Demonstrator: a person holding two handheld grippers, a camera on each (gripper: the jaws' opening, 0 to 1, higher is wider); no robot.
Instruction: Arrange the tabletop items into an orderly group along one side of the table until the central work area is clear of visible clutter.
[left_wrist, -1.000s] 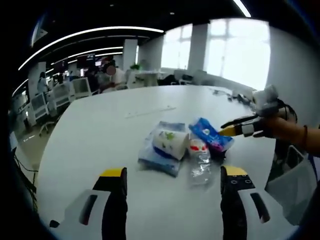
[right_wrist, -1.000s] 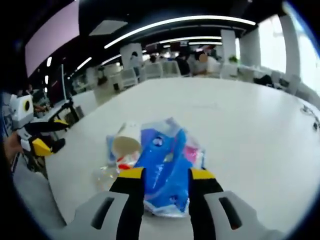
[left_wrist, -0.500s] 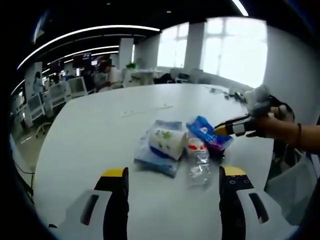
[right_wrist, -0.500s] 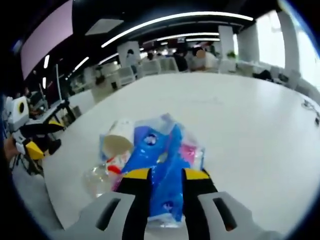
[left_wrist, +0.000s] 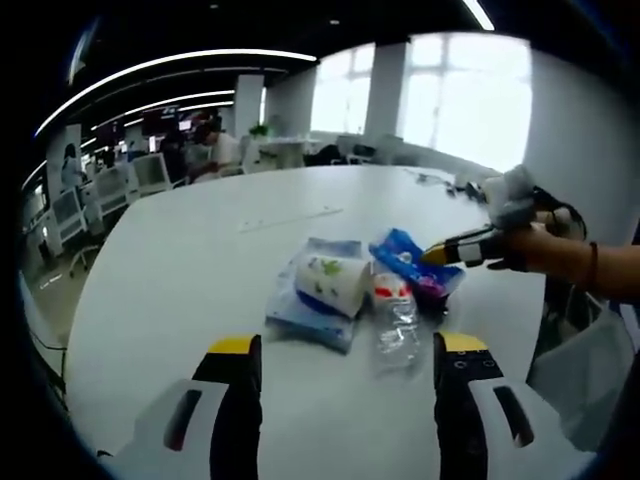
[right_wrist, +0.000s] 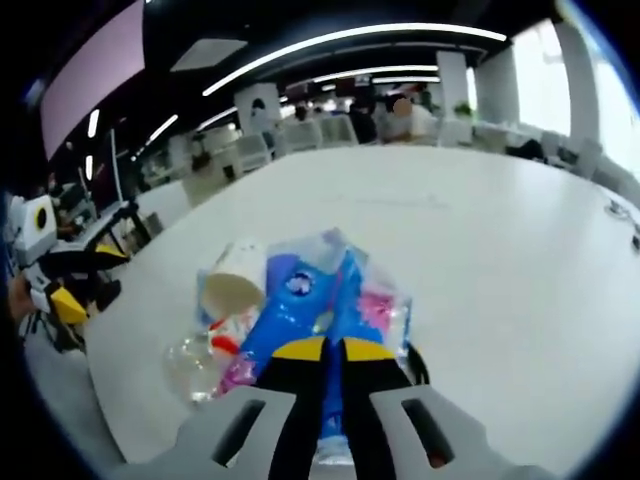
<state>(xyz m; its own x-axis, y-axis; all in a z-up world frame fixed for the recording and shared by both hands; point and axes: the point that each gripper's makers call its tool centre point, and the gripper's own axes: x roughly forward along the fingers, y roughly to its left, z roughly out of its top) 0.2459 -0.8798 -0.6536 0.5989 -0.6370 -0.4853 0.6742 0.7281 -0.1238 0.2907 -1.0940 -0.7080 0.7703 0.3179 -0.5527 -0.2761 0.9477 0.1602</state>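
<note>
Currently the right tongs (right_wrist: 327, 350) are clamped on the blue packet (right_wrist: 300, 315), with only a thin fold of film between the yellow tips. The left tongs (left_wrist: 340, 348) stand wide open above bare tabletop (left_wrist: 200, 250), holding nothing.

Location: the items lie in a tight cluster near the tabletop edge closest to the person. The blue packet lies against a clear plastic bottle (left_wrist: 397, 325) with a red cap. A paper cup (left_wrist: 328, 283) lies on its side on a flat wrapped pack (left_wrist: 305, 320).

Handling, as a judgement:
- The blue packet looks light, soft and crinkly. The film is likely slippery, so grip a gathered fold or a sealed end, not the flat face.
- The bottle looks empty and thin-walled. It may roll or crush; take it across the body near the cap.
- The cup is light and easily dented. Pinch the rim gently.

Change from the earlier frames: one second ago the right tongs stood apart on either side of the blue packet. The gap has since narrowed until they are pressed on it. The left tongs remain open, and the cluster has not visibly moved.
</note>
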